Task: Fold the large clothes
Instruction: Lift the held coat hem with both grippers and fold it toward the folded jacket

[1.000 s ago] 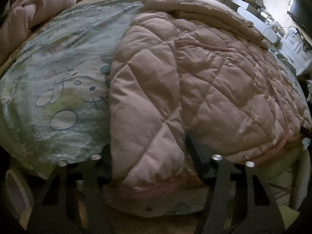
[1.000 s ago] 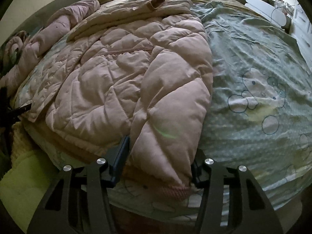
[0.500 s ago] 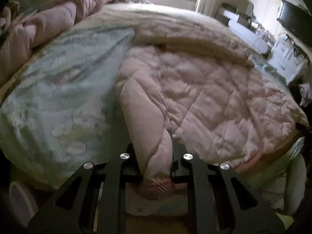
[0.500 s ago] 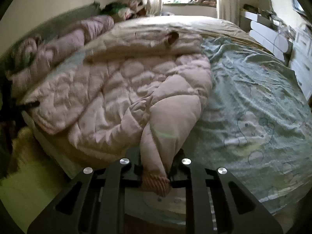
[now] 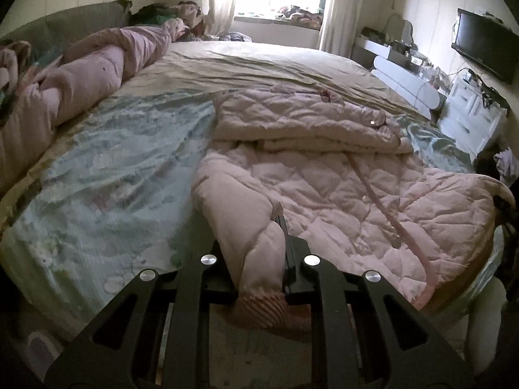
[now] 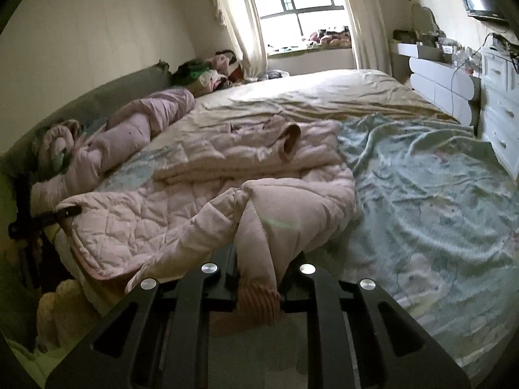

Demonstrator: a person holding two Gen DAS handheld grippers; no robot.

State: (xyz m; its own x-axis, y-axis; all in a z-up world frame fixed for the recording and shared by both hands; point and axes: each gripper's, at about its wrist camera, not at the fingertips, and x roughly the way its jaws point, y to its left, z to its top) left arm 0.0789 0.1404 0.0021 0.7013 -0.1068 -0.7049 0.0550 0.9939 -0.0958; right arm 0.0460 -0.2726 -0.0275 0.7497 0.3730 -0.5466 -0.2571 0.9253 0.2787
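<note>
A pink quilted jacket (image 5: pixel 340 194) lies spread on the bed, its upper part folded over towards the far side. My left gripper (image 5: pixel 259 259) is shut on the jacket's near left hem corner, and the ribbed hem band (image 5: pixel 262 308) hangs out below the jaws. In the right wrist view the jacket (image 6: pixel 211 162) fills the middle. My right gripper (image 6: pixel 259 272) is shut on the near right hem corner, with the ribbed band (image 6: pixel 259 301) bunched between the fingers. Both corners are raised off the bed, and the padding runs down from each gripper to the sheet.
The bed carries a pale green printed sheet (image 5: pixel 113 178) and a beige sheet (image 6: pixel 308 97) further back. A rolled pink duvet (image 5: pixel 97 71) lies along the left side. White drawers (image 6: pixel 499 123) and a low white cabinet (image 5: pixel 405 81) stand to the right, below a wall television (image 5: pixel 486 42).
A second ago both grippers stood open around the jacket's hem on the bed. Both have since shut on it and risen, lifting the two hem corners as the views tilted up.
</note>
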